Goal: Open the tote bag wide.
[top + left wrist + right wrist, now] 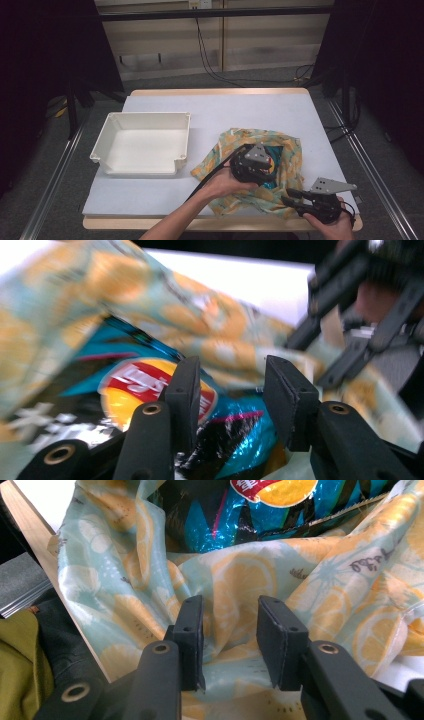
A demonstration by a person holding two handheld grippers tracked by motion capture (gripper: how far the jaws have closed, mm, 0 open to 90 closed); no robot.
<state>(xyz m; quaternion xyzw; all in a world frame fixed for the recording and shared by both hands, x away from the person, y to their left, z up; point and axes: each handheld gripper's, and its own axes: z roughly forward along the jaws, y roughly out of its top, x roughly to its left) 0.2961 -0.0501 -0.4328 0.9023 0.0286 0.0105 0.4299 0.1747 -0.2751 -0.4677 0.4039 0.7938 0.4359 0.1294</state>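
The patterned bag (252, 170) holds a crisp packet (165, 405), both hand-held grippers part-open, gripping nothing; white bin (142, 142) empty.

White bin (142, 145) sits empty on the desk (250, 107), well left of the left tool (260, 170). Black cables (210, 65) run across the floor beyond, far from both tools.

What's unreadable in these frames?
- Chip bag: lower part cut off by the left gripper view's edge; the high view has the left gripper covering it.
- Cloth bag: blurred in the left gripper view.
- White bin: inside of the near wall hidden in the high view.
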